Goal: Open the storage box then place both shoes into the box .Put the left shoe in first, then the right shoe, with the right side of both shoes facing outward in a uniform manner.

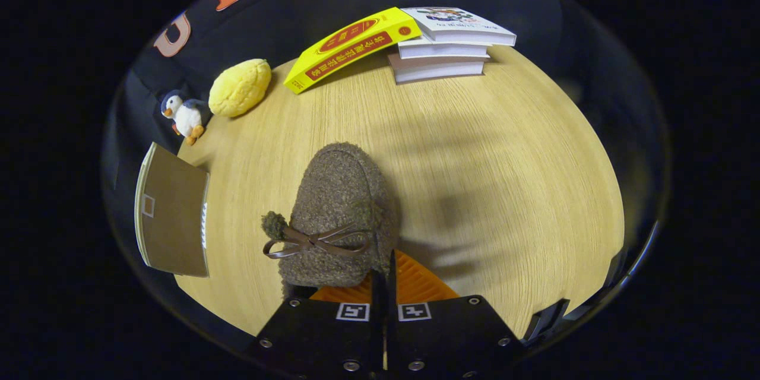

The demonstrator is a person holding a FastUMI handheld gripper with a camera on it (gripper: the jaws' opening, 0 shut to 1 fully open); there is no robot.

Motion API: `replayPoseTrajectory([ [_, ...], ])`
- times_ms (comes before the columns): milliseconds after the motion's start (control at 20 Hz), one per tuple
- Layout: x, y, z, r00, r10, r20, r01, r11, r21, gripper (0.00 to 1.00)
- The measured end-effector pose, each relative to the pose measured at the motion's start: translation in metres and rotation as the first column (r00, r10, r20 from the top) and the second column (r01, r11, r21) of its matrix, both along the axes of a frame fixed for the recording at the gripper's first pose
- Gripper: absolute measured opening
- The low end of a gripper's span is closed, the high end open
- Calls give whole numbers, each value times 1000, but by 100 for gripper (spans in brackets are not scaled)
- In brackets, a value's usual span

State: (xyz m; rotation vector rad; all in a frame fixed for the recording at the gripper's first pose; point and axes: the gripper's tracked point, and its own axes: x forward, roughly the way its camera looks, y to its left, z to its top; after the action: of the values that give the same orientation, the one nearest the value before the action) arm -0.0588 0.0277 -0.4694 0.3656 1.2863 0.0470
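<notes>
A brown fuzzy shoe [341,208] with a thin brown bow and a pompom hangs just ahead of my fingers, toe pointing away from me. My gripper [384,276] is shut on the shoe's rear rim, with the fingers almost touching each other. The shoe seems lifted off the light wooden table [504,178], where shadows fall to its right. Left of the shoe, at the table's edge, stands the storage box [173,217], seen as a brown panel with a cream rim. I cannot tell whether it is open.
Beyond the shoe, a stack of white books [445,47] sits at the table's far side with a yellow book [350,47] leaning on it. A yellow bun-shaped toy [239,87] and a small plush penguin [184,116] lie at the far left.
</notes>
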Motion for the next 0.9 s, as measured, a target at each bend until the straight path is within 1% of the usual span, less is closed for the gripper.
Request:
replayPoseTrajectory([
  [150,16,23,41,1000,-1,25,1,1000,10,3],
  [300,37,63,88,997,7,72,-11,999,48,3],
  [650,78,175,177,981,87,172,-105,990,96,3],
  [750,86,216,198,977,97,190,-122,984,126,3],
  [900,90,269,212,975,116,188,-145,978,151,3],
])
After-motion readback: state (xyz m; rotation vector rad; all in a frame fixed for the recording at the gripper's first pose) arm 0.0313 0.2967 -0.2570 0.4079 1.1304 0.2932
